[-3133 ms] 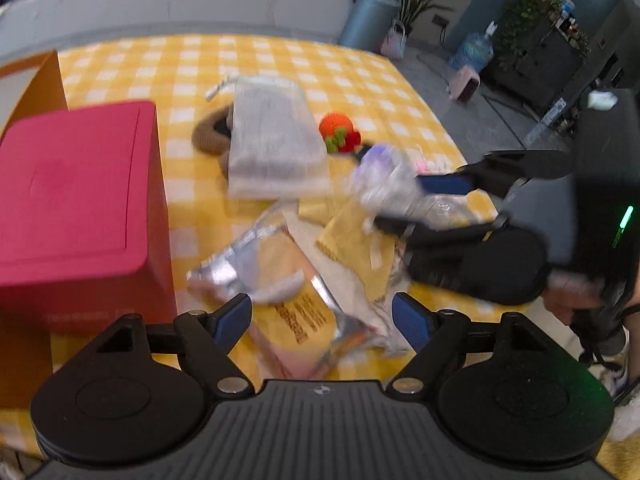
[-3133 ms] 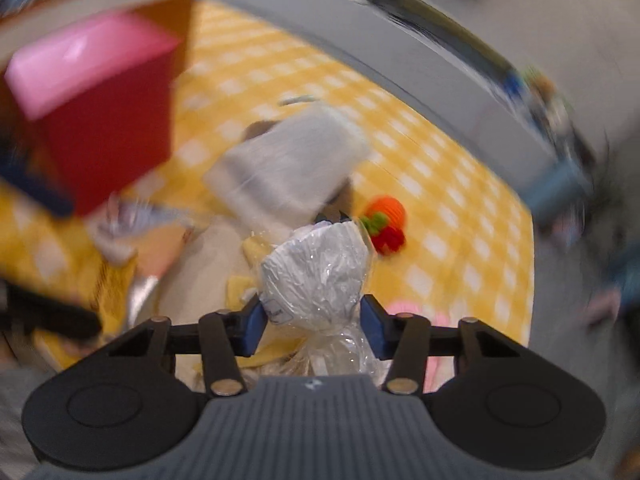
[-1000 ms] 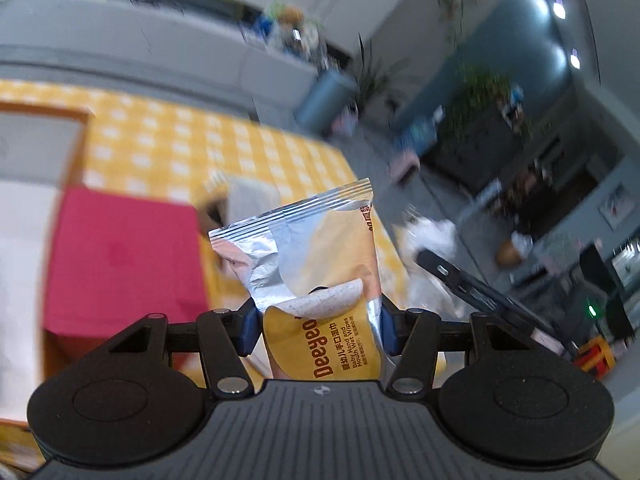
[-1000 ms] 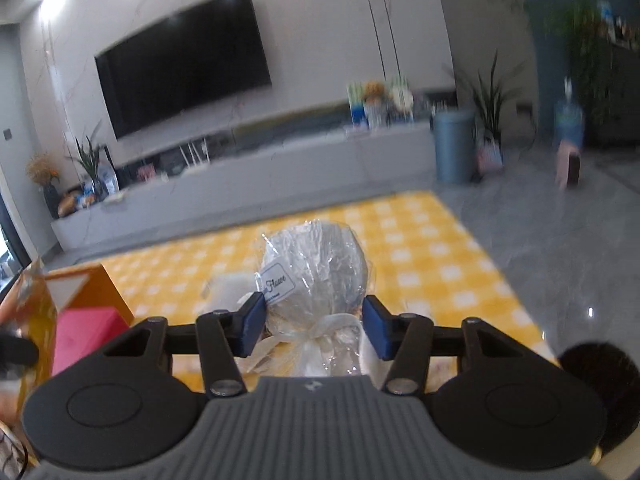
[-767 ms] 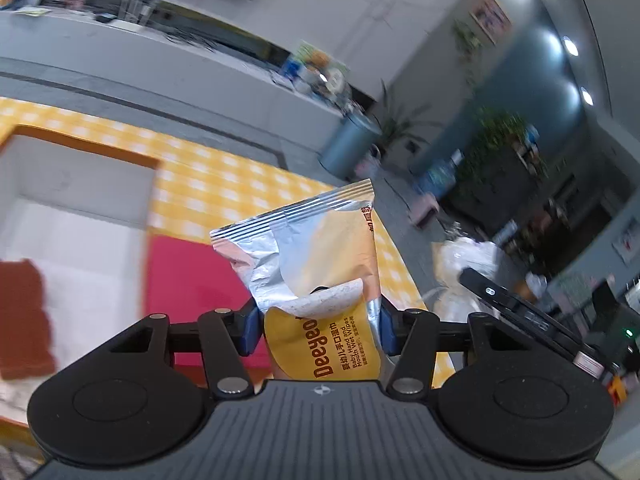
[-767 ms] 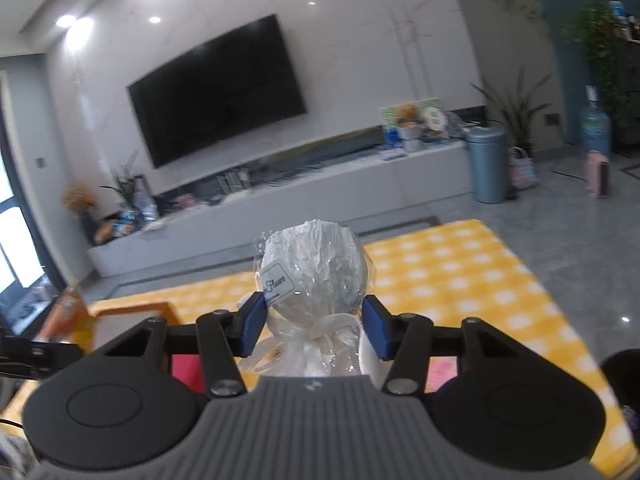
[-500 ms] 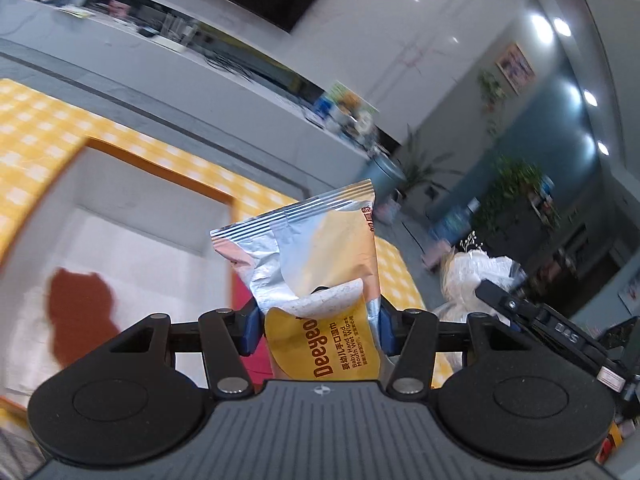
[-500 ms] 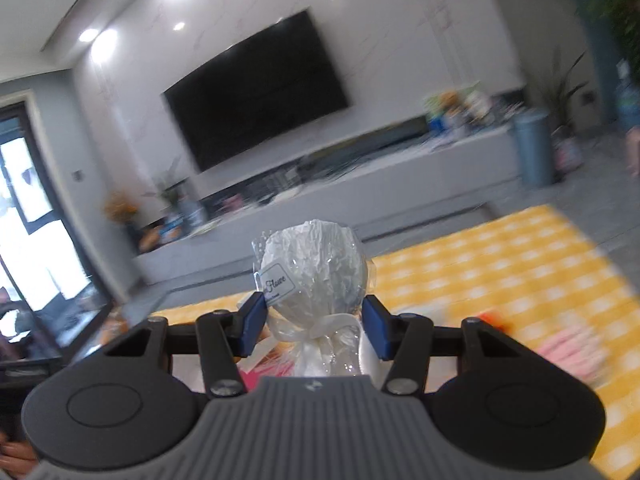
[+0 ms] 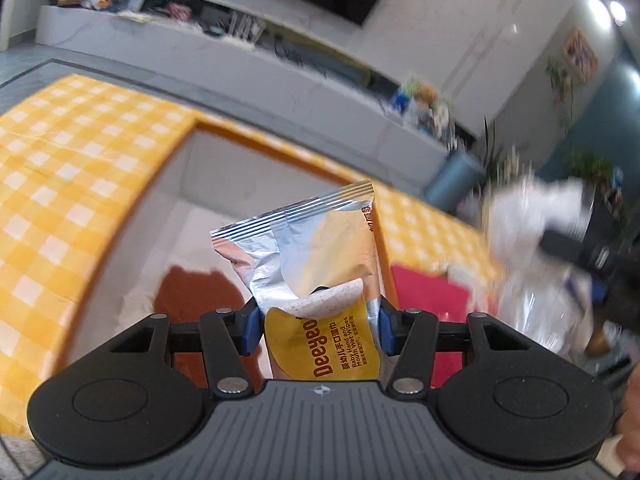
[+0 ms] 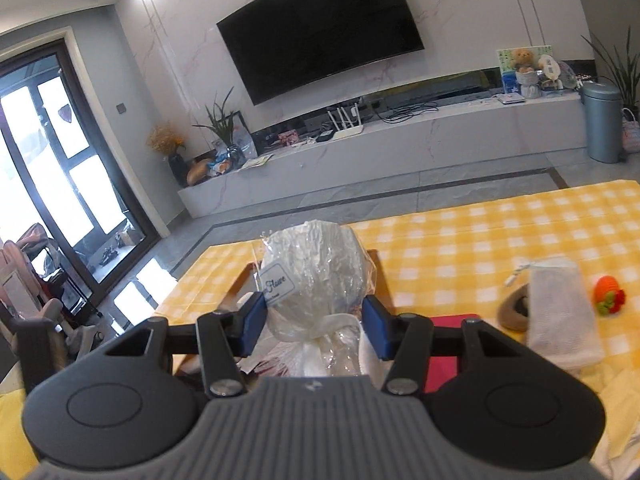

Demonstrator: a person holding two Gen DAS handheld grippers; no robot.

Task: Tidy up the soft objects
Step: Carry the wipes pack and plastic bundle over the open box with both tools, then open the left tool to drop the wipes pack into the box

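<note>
Blur smears the right side of the left wrist view, so the right gripper [image 9: 576, 256] there is only a dark bar at 3 o'clock with a whitish crinkled mass around it. The lower end of the wipes packet [image 9: 316, 280] is cut off behind the left gripper [image 9: 314, 326] body, and the packet covers part of the open box [image 9: 192, 184] beyond it.

That packet stands upright, long axis from 6 to 12 o'clock, crimped silver seal uppermost and tilted slightly toward 1 o'clock. It is glossy foil, silver above and yellow below, with a pale resealable flap. The left gripper's blue pads are closed on its sides. Behind it the box has orange rims and pale inner walls; a reddish-brown patch [image 9: 192, 292] lies on its floor at 8 o'clock, its nature unclear. A red box [image 9: 424, 304] sits at 3 o'clock.

The right gripper [image 10: 316, 320] pinches a round white bundle in crinkled clear wrap [image 10: 316, 276], neck tied with a white ribbon, small label facing 9 o'clock. On the yellow checked tablecloth [image 10: 480, 240] at 3 o'clock lie a white mesh pouch [image 10: 560, 304], a brown object partly under it, and an orange knitted toy [image 10: 608, 294].
</note>
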